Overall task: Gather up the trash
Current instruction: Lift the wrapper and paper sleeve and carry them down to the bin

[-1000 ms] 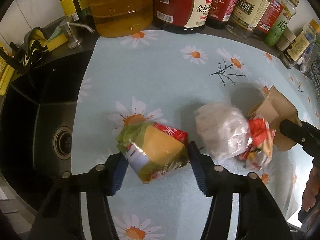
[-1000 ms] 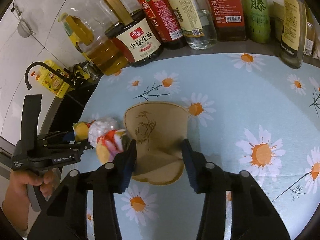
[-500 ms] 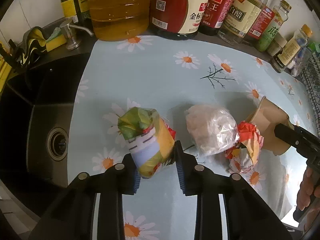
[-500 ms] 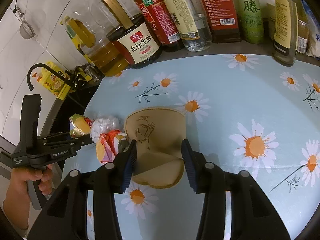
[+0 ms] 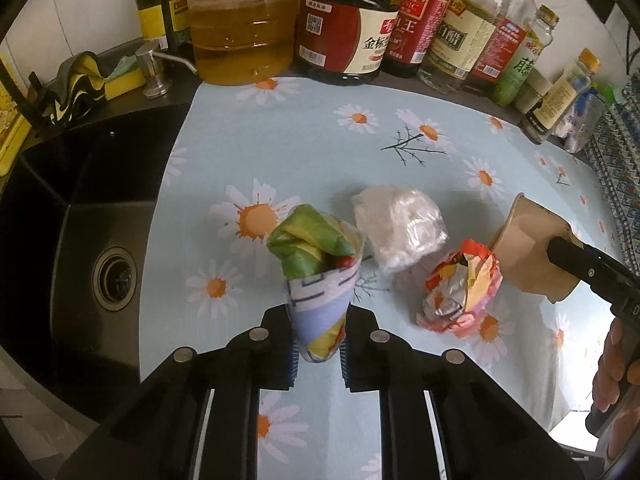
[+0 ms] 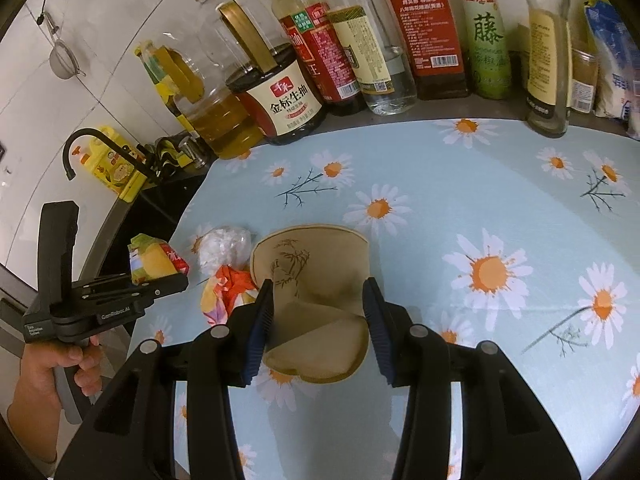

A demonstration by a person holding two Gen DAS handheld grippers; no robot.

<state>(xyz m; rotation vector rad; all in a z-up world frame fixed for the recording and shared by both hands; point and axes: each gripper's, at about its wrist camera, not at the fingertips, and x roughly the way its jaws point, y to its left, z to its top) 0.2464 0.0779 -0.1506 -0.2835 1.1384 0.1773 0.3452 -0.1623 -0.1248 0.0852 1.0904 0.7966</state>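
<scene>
Left gripper (image 5: 318, 354) pinching snack wrapper (image 5: 316, 272), right gripper (image 6: 320, 324) squeezing paper cup (image 6: 316, 280) — daisy tablecloth (image 6: 500, 184)

Dark soy sauce jug (image 6: 289, 98) label: 金标生抽. Green bottle (image 6: 486, 36): 藤. Left gripper (image 6: 160, 280) body: GenRobot.AI.

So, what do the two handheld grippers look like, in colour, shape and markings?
Both are matte black. The left gripper and the right gripper each have two broad angular fingers lined with ribbed blue pads and dotted with round silver pins. Seen from the right wrist camera, the left one has a pistol-style black handle and small white lettering on its body. No cables show, and no sleeve is visible.
</scene>
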